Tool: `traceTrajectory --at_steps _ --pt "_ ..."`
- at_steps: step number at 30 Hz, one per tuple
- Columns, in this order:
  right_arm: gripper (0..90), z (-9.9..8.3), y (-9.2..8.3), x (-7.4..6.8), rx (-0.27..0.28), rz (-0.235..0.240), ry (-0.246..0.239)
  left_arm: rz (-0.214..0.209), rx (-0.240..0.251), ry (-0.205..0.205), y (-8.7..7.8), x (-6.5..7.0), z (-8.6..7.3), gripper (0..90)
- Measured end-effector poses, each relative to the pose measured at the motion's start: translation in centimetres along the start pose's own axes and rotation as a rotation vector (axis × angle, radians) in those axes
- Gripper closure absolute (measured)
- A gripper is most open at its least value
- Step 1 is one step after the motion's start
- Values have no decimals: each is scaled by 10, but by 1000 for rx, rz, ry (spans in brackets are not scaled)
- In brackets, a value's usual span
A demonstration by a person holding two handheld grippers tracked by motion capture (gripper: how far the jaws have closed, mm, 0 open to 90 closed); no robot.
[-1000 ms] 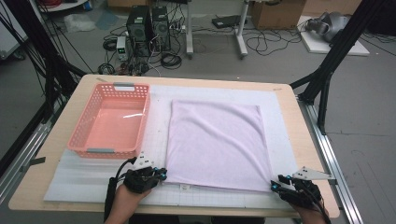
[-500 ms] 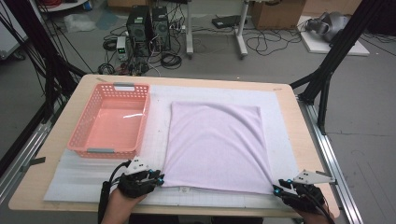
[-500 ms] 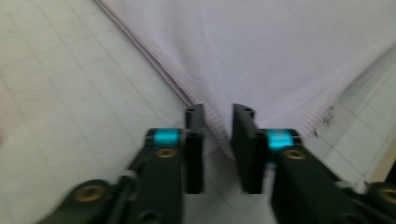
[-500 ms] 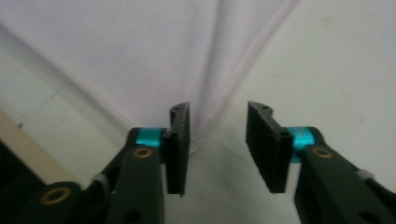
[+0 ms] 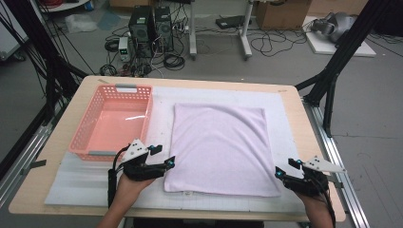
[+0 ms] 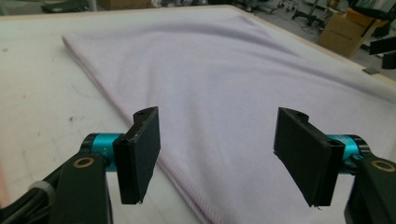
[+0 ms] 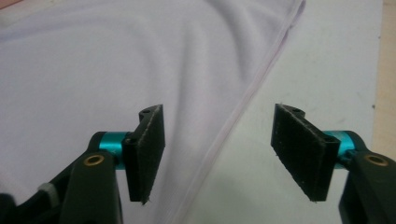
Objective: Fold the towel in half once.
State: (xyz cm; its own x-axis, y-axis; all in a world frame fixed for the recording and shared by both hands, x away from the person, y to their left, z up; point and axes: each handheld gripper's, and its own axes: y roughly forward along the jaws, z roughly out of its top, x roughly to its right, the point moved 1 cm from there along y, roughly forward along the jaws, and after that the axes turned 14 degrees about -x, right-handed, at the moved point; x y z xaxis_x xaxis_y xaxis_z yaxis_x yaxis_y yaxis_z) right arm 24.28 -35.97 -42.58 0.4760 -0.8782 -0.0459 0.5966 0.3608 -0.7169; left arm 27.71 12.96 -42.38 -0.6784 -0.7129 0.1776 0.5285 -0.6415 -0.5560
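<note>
Where the wooden table [image 5: 57, 142] wears a white mat [image 5: 81, 183], a soft, faintly rippled lilac towel [image 5: 218, 147] lies square beside a slotted pink plastic basket [image 5: 83, 135]. At its near corners the left gripper [image 5: 164, 161] and right gripper [image 5: 285, 172] have just been opening, jaws spread wide, pinching nothing.

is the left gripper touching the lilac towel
Apart. In the left gripper view the left gripper, just opened, hangs above the lilac towel, nothing between its pads.
</note>
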Motion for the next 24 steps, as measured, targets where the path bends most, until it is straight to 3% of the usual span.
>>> traceTrajectory --at_steps 3,6,8,13,14,24 --pt "298 11 7 6 25 -19 5 14 28 -8 9 -8 14 196" --pt "278 19 11 12 33 -51 -9 5 47 -19 10 -12 19 187" --pt "241 27 20 20 35 -104 -31 2 54 -9 13 -16 23 187" --pt "201 26 30 23 21 -91 -28 -3 36 -13 18 -18 24 187" --pt "185 25 31 22 20 -77 -7 3 36 -11 20 -17 23 187" --pt "182 25 28 23 28 -85 9 -4 35 -14 19 -15 21 192"
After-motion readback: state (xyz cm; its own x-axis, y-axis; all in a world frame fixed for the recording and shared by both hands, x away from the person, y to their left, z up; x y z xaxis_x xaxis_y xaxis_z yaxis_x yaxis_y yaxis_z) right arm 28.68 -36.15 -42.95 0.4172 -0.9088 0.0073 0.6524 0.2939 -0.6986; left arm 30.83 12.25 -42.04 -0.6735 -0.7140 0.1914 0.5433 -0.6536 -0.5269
